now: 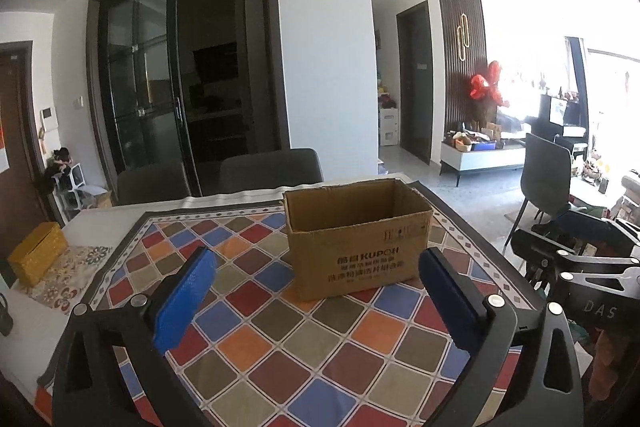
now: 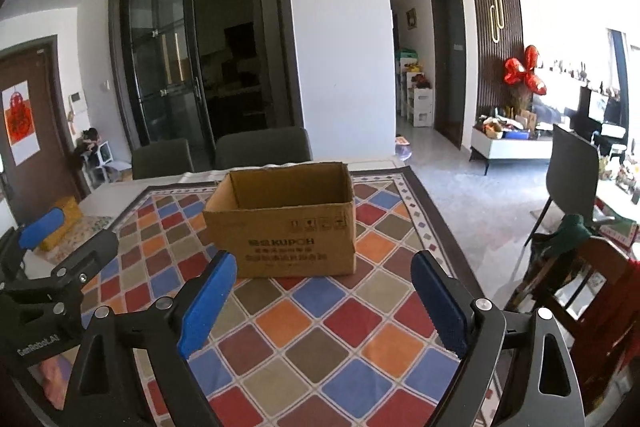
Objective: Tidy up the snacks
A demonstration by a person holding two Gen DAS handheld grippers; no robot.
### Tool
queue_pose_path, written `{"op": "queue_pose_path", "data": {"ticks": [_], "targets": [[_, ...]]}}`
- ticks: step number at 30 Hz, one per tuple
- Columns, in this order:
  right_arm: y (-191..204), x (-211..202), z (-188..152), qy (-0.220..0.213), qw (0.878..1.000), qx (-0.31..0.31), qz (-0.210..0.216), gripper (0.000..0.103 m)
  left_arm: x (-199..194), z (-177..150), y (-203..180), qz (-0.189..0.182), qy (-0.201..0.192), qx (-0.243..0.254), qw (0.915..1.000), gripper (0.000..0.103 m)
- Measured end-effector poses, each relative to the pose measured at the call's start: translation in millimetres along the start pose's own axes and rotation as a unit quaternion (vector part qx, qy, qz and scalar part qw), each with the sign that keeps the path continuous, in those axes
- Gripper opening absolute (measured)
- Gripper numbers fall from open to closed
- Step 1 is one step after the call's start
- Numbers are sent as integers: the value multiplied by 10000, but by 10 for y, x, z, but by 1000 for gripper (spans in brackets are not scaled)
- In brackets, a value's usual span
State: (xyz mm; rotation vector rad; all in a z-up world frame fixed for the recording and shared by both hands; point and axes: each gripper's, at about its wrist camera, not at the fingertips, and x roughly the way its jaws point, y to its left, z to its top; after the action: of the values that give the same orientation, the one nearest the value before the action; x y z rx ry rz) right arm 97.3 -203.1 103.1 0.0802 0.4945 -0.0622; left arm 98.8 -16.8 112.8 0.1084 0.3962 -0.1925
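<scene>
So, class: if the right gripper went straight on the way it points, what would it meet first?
Probably the cardboard box, its printed near wall. The right gripper is open, holds nothing, and only tablecloth lies between; depth is uncertain.

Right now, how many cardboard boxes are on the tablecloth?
1. The open cardboard box stands on the checkered tablecloth, ahead of both open grippers. No snacks visible; its floor is hidden.
</scene>
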Motion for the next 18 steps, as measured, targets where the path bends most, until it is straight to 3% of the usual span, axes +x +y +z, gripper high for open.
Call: {"op": "queue_pose_path", "data": {"ticks": [18], "targets": [[40,-300,-45,-341,9990,-223,-202,90,-261,17,13,90,-252,-58,9996,103]]}}
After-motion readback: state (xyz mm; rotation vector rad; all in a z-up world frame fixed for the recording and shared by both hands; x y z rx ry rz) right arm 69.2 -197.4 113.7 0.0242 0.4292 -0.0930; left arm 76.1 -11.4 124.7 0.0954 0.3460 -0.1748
